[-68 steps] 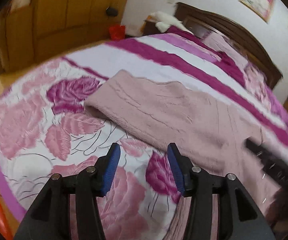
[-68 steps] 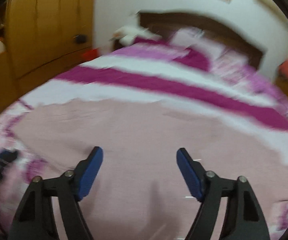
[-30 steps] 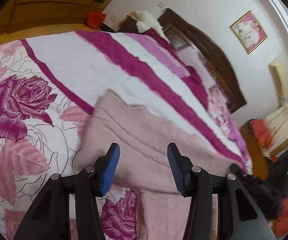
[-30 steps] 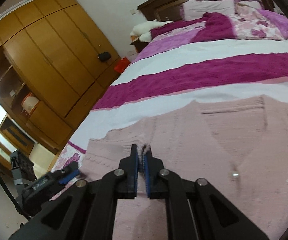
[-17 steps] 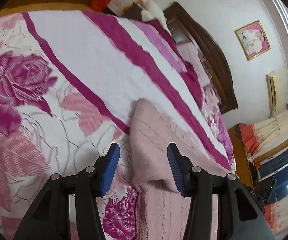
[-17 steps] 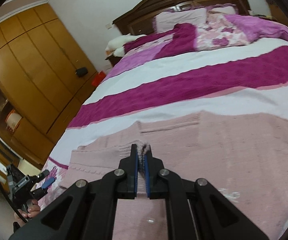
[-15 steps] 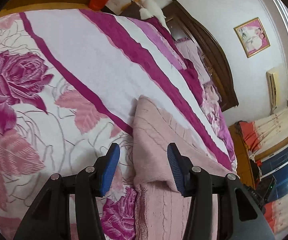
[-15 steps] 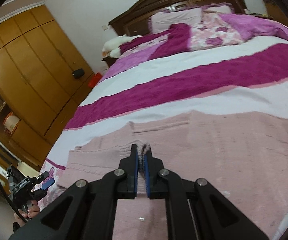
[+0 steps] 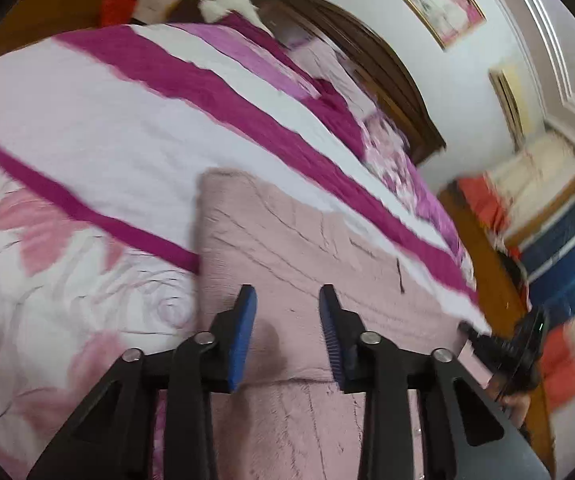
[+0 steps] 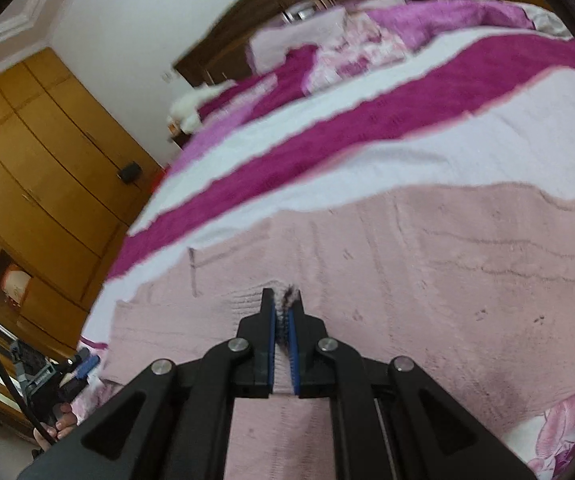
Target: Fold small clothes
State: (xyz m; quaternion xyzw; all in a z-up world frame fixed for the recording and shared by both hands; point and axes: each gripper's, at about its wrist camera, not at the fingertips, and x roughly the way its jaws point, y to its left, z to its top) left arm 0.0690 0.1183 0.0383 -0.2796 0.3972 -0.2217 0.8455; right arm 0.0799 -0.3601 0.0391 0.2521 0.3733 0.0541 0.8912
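Lying flat on the bed, the pink sweater (image 10: 427,280) sits near the foot end, on the part of the blanket (image 9: 87,120) with the big pink flowers and the stripes. It looks soft and fuzzy. In the left wrist view one side of it has a neat straight edge, so I think one fold is already made. A second layer lies across the near part, close to the grippers.

The right gripper (image 10: 283,312) is pressed together and is pinching a small bunch of the sweater's knit near its ribbed edge. A little tuft of wool sticks up between the blue pads.

The left gripper (image 9: 287,320) hangs over the sweater near that straight edge. Its jaws have just been closing, but the picture shows a gap between the blue pads, with nothing caught in it. The sweater is under them, not between them.

I think the job is partly done. The sweater is spread out and one side looks turned in. The next fold is not made yet, and the sweater is not a small tidy pile yet.

Past the blanket are the dark wooden headboard (image 10: 327,8) and the brown wardrobe (image 10: 47,160).
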